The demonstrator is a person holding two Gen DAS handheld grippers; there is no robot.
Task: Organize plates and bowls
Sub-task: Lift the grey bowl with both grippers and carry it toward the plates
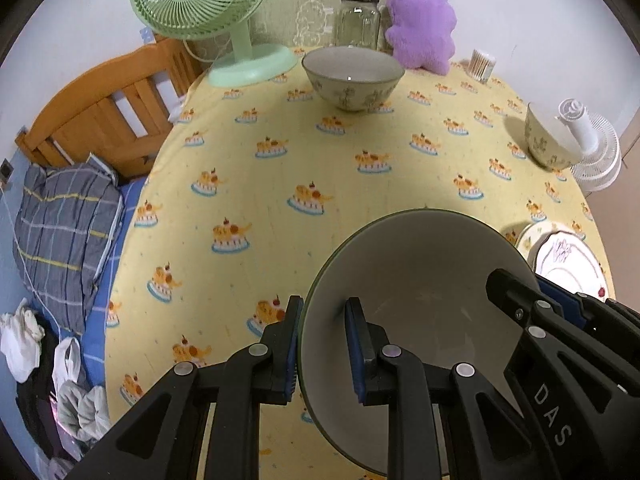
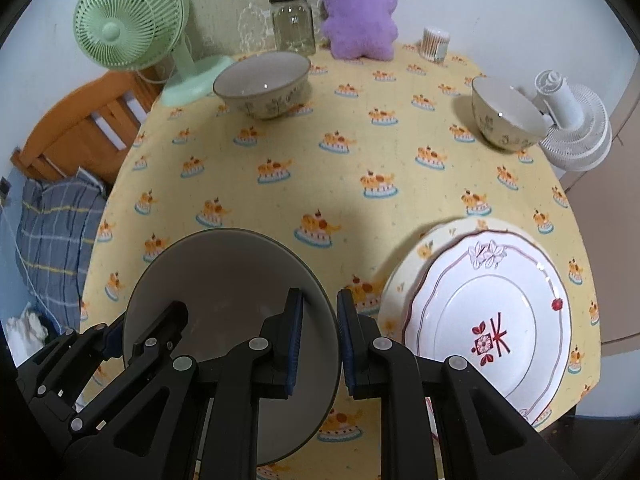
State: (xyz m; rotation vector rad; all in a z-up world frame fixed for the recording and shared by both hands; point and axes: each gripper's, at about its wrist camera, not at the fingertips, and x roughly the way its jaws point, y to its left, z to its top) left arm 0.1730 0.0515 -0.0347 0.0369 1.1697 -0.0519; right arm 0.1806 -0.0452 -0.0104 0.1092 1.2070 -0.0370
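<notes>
A large grey bowl (image 1: 420,272) (image 2: 224,280) hangs tilted over the near part of the yellow tablecloth (image 1: 280,168). My left gripper (image 1: 325,350) is shut on its left rim, one pad inside and one outside. My right gripper (image 2: 320,344) is shut on the opposite rim and shows in the left wrist view (image 1: 532,292). The left gripper (image 2: 142,322) appears at the lower left of the right wrist view. A patterned bowl (image 1: 352,76) (image 2: 262,80) stands at the back. A smaller bowl (image 1: 548,144) (image 2: 506,116) stands at the right. A white flowered plate (image 2: 488,320) lies on a yellow plate (image 2: 404,280) at the near right.
Along the back stand a green fan (image 1: 200,4), a glass jar (image 1: 358,20), a purple plush toy (image 1: 422,24) and a cotton swab tub (image 1: 482,64). A white fan (image 2: 576,128) lies past the table's right edge. A bed with a wooden headboard (image 1: 100,112) is at the left.
</notes>
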